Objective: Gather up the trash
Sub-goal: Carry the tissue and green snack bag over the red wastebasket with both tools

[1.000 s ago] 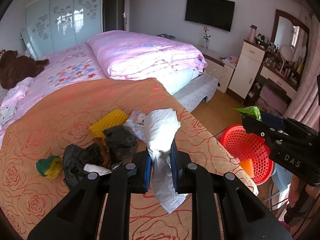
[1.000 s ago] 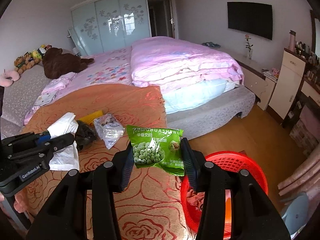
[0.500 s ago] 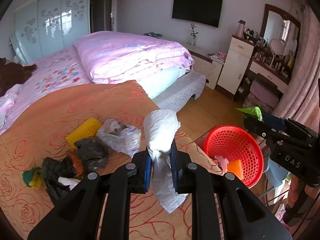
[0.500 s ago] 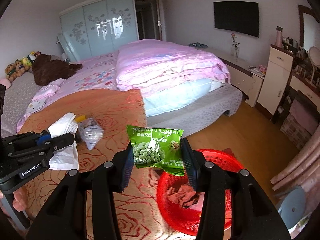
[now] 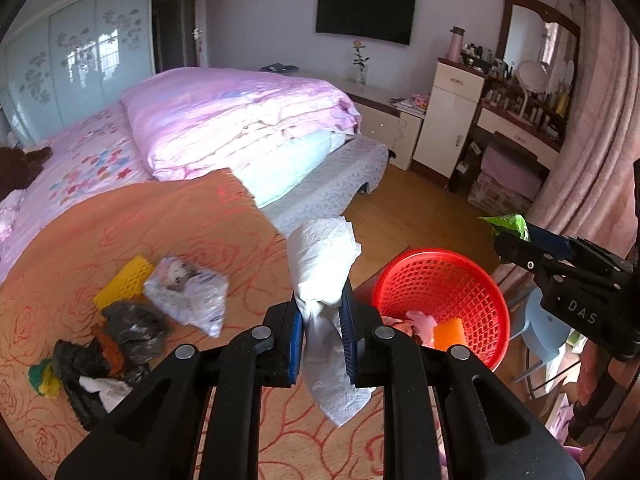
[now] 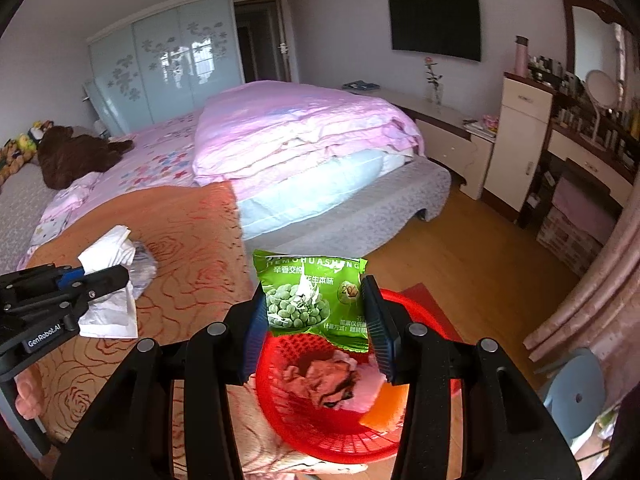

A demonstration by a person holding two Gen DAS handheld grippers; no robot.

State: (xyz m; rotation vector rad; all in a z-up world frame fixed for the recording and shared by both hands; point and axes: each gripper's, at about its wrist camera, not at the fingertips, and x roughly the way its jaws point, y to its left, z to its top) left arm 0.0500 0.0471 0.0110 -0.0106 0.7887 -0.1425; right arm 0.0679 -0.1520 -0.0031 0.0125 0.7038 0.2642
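Observation:
My left gripper is shut on a crumpled white paper towel, held over the orange rose-patterned blanket just left of the red mesh basket. My right gripper is shut on a green snack packet, held right above the red basket, which holds pink, brown and orange scraps. In the right wrist view the left gripper with its paper towel shows at the left. On the blanket lie a clear plastic bag, a yellow foam net and black bags.
A pink duvet lies folded on the bed behind the blanket. Wooden floor runs between the bed and a white cabinet and dressing table. A blue stool stands right of the basket, beside pink curtains.
Both grippers have swung to the right with their loads. The red basket has come closer to the centre of both views and now lies directly under the snack packet.

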